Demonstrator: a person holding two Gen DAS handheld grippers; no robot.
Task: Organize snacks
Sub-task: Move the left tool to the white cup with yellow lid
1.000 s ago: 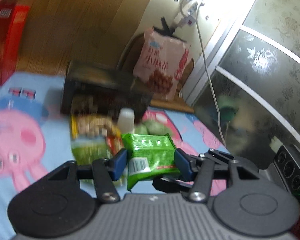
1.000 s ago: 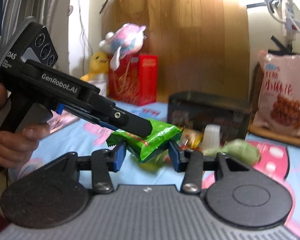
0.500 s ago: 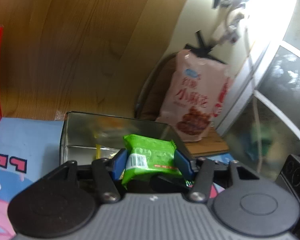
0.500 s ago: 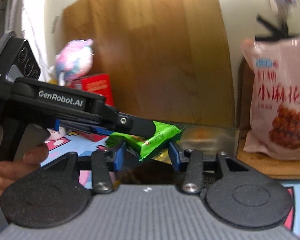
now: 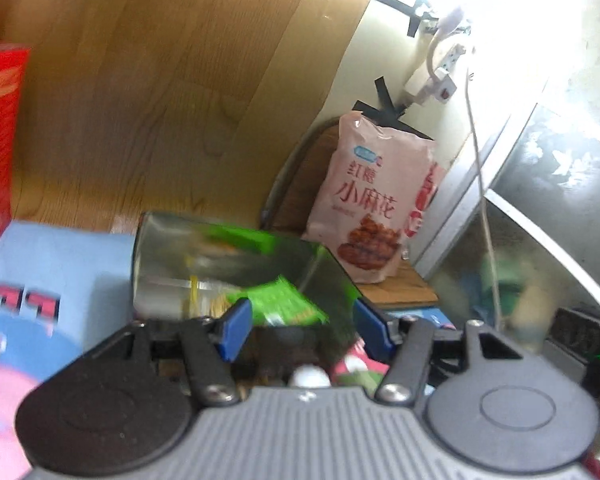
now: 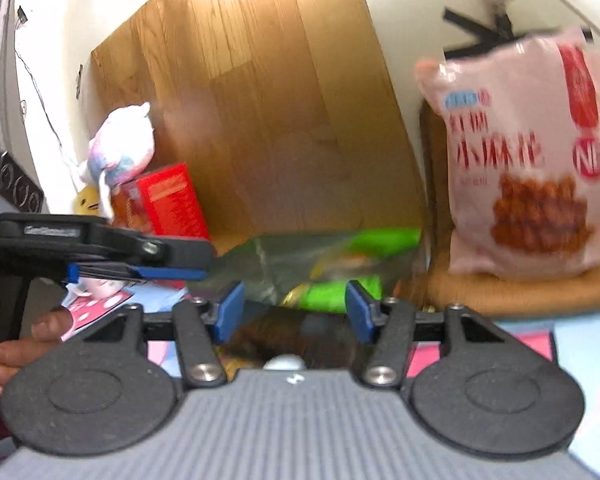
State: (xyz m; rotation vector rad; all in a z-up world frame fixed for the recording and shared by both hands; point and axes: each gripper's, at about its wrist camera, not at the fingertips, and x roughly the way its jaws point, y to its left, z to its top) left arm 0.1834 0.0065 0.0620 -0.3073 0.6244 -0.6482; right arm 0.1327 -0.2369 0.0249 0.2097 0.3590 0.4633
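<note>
The green snack packet (image 5: pixel 284 304) is blurred and tilted, just past the left gripper (image 5: pixel 302 320), above the inside of the shiny metal bin (image 5: pixel 156 264). The left jaws are opening, and a clear gap shows between the packet and the right pad. In the right wrist view the left gripper (image 6: pixel 204 262) reaches in from the left over the bin (image 6: pixel 260 264), with the green packet (image 6: pixel 328 296) lower, inside it. The right gripper (image 6: pixel 296 312) stands open at the bin's near edge with nothing pressed between its pads. Other wrappers lie in the bin.
A big pink snack bag (image 5: pixel 376 208) leans on a chair behind the bin. A red box (image 6: pixel 168 200) and plush toy (image 6: pixel 120 148) stand far left against a wooden board. A white cable (image 5: pixel 480 160) hangs on the right. A cartoon blanket (image 5: pixel 52 264) covers the surface.
Both grippers moved forward to the metal bin. The left jaws, shut on the green packet before, have widened, and the packet has slipped down into the bin.
</note>
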